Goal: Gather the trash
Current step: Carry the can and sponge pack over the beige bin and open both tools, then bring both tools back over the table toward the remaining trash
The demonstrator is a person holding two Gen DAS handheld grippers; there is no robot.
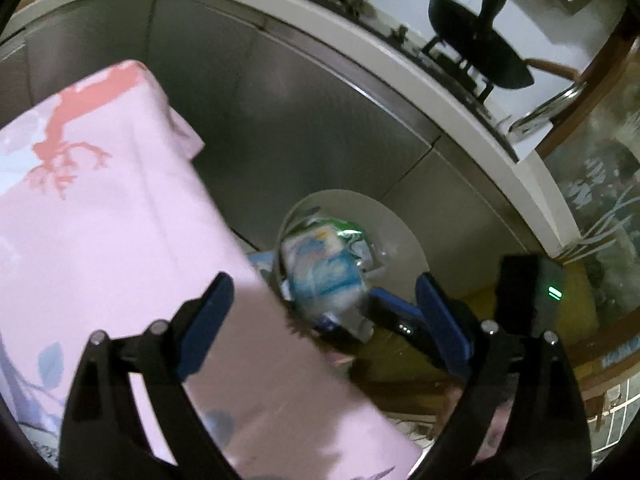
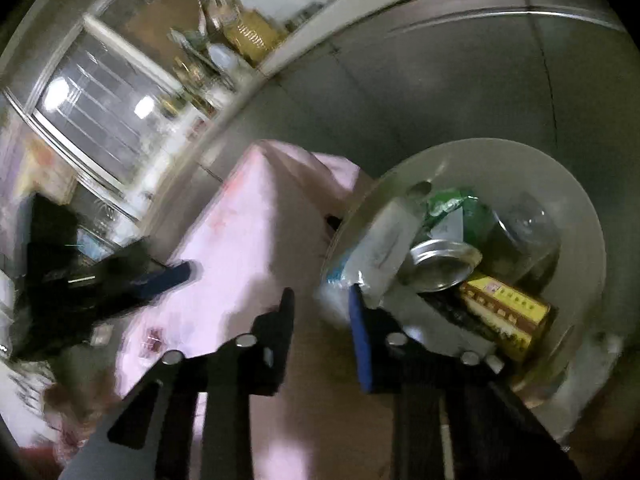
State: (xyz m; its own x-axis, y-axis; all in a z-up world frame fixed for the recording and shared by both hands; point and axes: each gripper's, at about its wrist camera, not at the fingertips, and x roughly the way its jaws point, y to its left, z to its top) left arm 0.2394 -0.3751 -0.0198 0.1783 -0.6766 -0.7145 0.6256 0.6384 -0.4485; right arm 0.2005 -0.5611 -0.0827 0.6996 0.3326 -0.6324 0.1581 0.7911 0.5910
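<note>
My left gripper spread past the frame's bottom edge, so its arms were cut off. My right gripper reached in from the right, and its dark body hid the near rim of the white bin. A blue-and-white packet in the bin was too smeared to read. In the right wrist view, motion blur dissolved the window and the clutter on the counter. I could not tell whether my pad touched the white packet. The pink cloth ran behind my fingers.
</note>
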